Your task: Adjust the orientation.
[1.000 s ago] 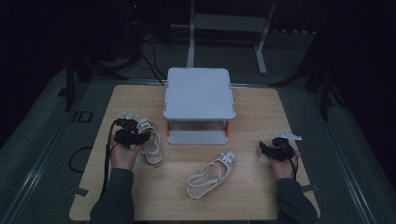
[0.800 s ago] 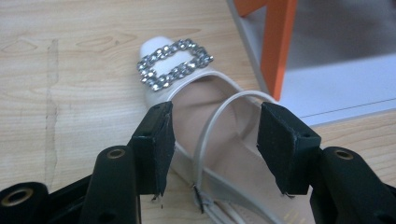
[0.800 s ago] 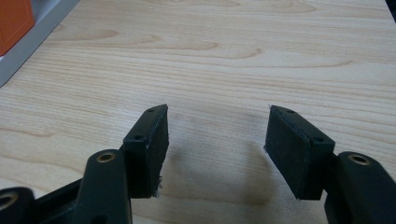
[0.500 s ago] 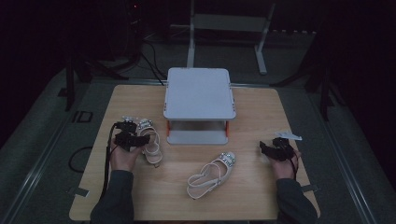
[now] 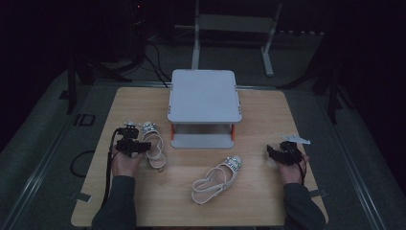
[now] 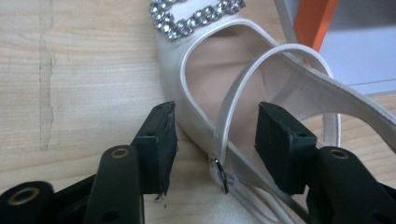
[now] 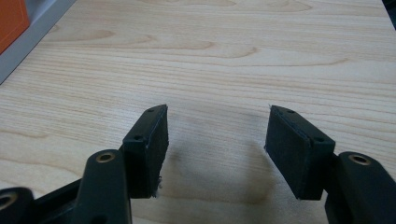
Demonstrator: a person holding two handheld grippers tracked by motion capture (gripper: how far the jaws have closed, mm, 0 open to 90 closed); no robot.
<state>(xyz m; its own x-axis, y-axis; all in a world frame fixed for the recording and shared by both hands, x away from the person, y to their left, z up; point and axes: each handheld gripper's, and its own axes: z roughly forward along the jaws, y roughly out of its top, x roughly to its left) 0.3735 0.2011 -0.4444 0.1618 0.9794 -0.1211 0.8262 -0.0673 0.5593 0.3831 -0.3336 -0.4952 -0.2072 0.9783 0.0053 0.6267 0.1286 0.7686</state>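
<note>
Cream satin marks the left sandal (image 5: 153,143), which lies on the wooden counter (image 5: 268,201) at about nine o'clock from the counter's middle, its jewelled buckle (image 6: 194,16) pointing toward twelve. The left hand-held gripper (image 5: 139,146) sits right at that sandal; in the left gripper view its jaws straddle the shoe's side edge and the thin ankle strap (image 6: 243,93), and they have just been closing. The pads (image 6: 161,140) do not yet seem to press the shoe, though the far pad's contact is hard to judge from this angle.

The step in hand looks like the grasp of this first sandal. The next move calls for the jaws to finish closing on the side wall and strap together, gripping firmly enough that the slim strap does not slip out, before any lift toward the grey two-tier rack (image 5: 203,96) at twelve o'clock.

The right hand-held gripper (image 5: 275,152) rests at three o'clock, jaws wide apart with only bare wood between them.

Count: two sandals, the second (image 5: 215,178) lying at six o'clock, well apart from the first; one rack with orange posts (image 6: 314,21); two hand-held grippers.
</note>
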